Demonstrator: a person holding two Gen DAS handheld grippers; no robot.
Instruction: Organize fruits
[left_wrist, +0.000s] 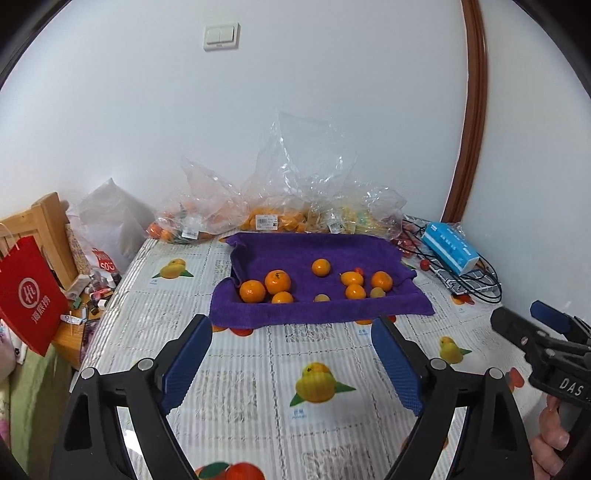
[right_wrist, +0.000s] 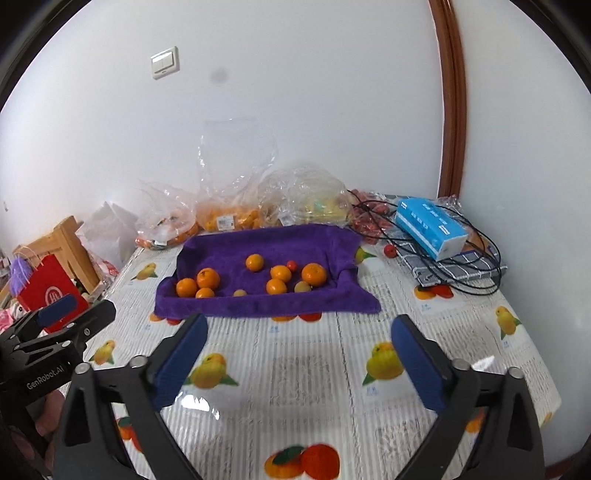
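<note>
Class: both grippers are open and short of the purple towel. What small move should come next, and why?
Probably ease the left gripper forward toward the cluster of oranges at the purple towel's near-left corner: its jaws stand open and empty, and that fruit lies closest to it.

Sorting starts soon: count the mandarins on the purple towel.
7 mandarins on the purple towel: three clustered left, one alone back centre, two right of centre, one far right. Others sit in bags behind, uncounted.
</note>
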